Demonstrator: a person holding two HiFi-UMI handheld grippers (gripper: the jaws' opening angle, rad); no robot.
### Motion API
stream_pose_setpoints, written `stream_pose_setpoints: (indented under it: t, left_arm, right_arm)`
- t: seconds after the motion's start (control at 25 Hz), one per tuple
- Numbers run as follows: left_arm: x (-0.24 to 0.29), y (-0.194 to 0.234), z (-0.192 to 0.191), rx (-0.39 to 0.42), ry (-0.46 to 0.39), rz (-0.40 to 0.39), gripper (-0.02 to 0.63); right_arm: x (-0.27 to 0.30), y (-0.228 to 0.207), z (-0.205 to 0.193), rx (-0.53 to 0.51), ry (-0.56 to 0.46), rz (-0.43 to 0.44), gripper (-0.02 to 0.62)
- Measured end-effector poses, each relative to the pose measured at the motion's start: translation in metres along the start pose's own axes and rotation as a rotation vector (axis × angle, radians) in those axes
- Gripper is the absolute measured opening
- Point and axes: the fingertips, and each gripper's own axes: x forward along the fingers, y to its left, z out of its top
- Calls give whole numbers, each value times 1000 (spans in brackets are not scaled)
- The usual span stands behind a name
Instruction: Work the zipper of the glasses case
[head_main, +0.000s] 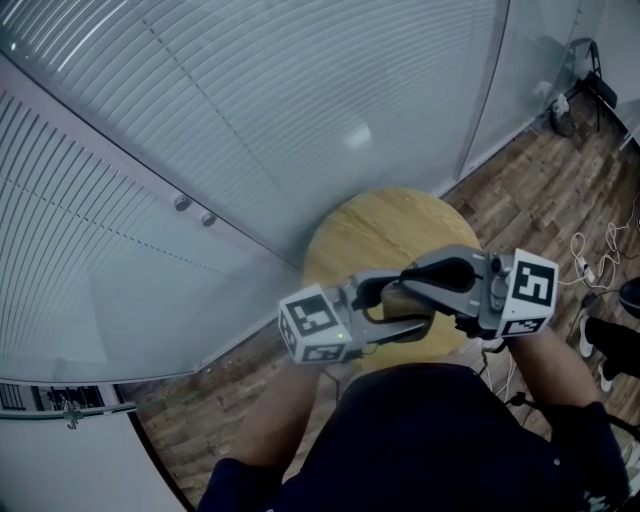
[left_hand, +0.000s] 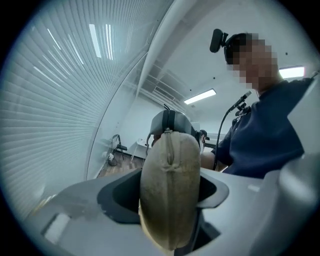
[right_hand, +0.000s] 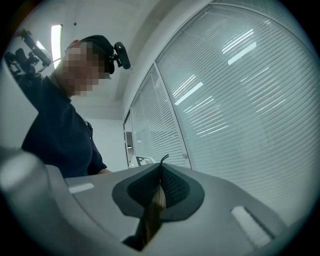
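Sitting between the left gripper's (left_hand: 169, 200) jaws, the tan glasses case (left_hand: 170, 165) is clamped across its width, with 1 rounded end sticking out past the fingertips. The zipper seam (left_hand: 168, 150) runs up the middle of that end, facing the left gripper view. The right gripper's (right_hand: 160, 186) jaws are pressed together on a thin tan strip (right_hand: 154, 210); a short black cord pokes out just beyond their tips. Cannot tell whether the strip is the zipper pull or an edge of the case.

In the head view the 2 grippers meet tip to tip, the left gripper (head_main: 395, 318) coming from the left and the right gripper (head_main: 420, 278) from the right, with the case (head_main: 405, 300) between them. Under the jaws is a round wooden table (head_main: 370, 225), well apart from the case. Beyond it are a slatted glass wall (head_main: 250, 120) and a wood floor (head_main: 540, 190).
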Motion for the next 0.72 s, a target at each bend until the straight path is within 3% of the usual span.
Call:
stream_pose_setpoints:
  t: [0.72]
  left_arm:
    - [-9,-9,36,-119,-245,-79,288]
  right_arm:
    - [-23,-3,28,45,-183,4,12]
